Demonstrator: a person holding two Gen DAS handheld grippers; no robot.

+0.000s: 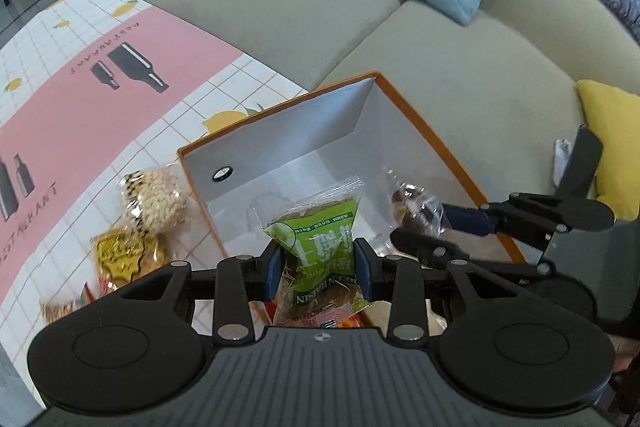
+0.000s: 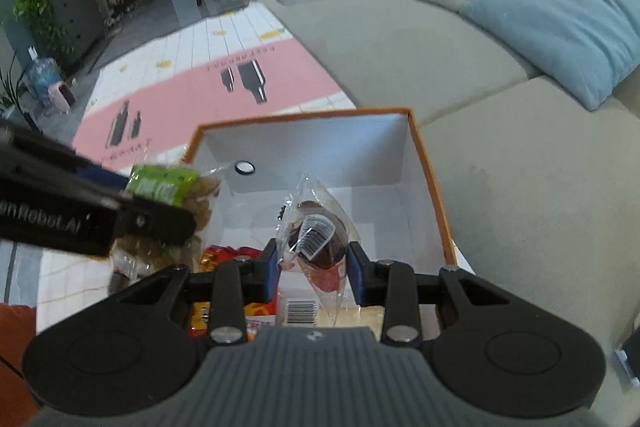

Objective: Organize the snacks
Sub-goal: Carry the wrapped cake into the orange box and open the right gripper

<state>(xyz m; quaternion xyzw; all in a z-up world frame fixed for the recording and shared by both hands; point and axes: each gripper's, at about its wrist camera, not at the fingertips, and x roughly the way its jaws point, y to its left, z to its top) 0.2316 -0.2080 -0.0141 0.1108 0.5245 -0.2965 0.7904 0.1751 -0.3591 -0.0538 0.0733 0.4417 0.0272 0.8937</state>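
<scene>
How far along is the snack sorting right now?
Done: nothing shows inside the orange box yet. In hand: left gripper holds the green raisin packet, right gripper the dark snack packet, both at the box. Left: the puffed snack and yellow packet on the table.

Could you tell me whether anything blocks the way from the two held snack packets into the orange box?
Nothing visible does. The green packet in the left claw and the dark snack in the right claw hang over the open, nearly empty box.

"GREEN RAISIN" on green packet (image 1: 320,239), "RESTAURANT" on tablecloth (image 1: 60,99)
</scene>
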